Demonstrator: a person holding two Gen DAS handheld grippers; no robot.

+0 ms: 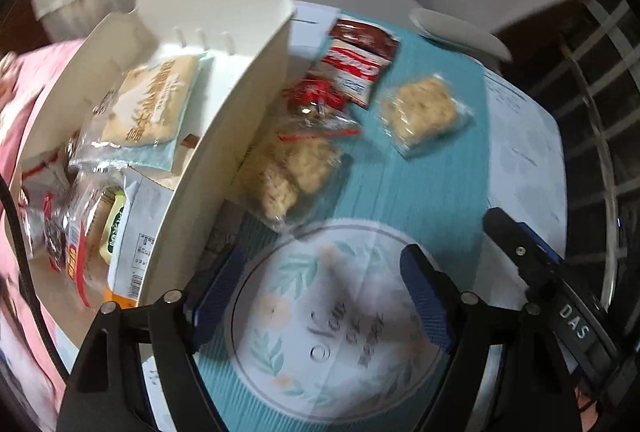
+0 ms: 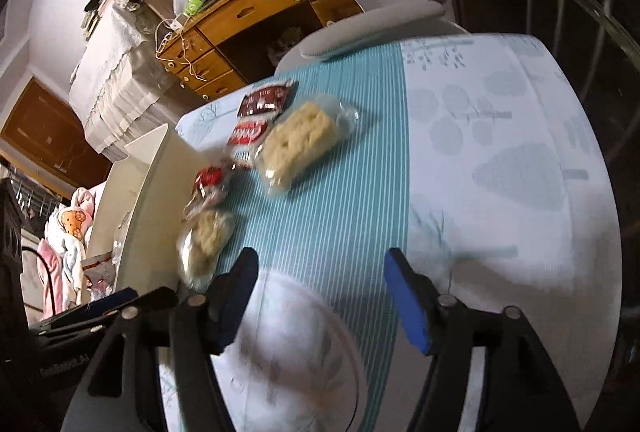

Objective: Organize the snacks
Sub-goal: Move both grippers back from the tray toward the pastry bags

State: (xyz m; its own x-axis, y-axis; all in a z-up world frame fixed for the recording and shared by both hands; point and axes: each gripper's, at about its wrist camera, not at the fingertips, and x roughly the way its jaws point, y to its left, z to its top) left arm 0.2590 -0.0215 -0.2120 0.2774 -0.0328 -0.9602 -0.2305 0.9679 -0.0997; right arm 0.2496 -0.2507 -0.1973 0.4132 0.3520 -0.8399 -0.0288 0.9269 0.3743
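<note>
- Snacks lie in two groups, all placed relative to the white bin (image 1: 224,136): some inside it, some on the table just outside its long wall.
- Inside the bin: a pale cracker packet (image 1: 152,104) toward the far end, with a clear-wrapped bun (image 1: 86,232) and a white printed packet (image 1: 136,232) nearer the camera. Packets overlap; lower ones are partly hidden.
- Touching the outside of the bin wall: a clear bag of rice crackers (image 1: 292,172), with a red-and-clear wrapped snack (image 1: 320,108) just beyond it.
- Farther from the bin, toward the table's far end: a red-and-white packet (image 1: 356,68) and a dark red packet (image 1: 364,36), overlapping.
- A second clear cracker bag (image 1: 420,112) lies well apart from the bin, on the teal striped cloth (image 1: 420,184).
- Left gripper (image 1: 320,296): jaws apart, nothing between them, above the round leaf-print emblem (image 1: 332,328) on the cloth, just beside the near end of the bin.
- Right gripper (image 2: 320,296): jaws apart, holding nothing, over the same emblem (image 2: 288,352). In the right wrist view the bin (image 2: 148,200) is to its left, with the nearest cracker bag (image 2: 204,244) against the wall.
- Left wrist view: right gripper's arm (image 1: 560,296) enters from the side away from the bin.
- Motion blur in both views; label text unreadable.
- Background beyond the bin: wooden desk (image 2: 248,16), white chair (image 2: 384,20).
</note>
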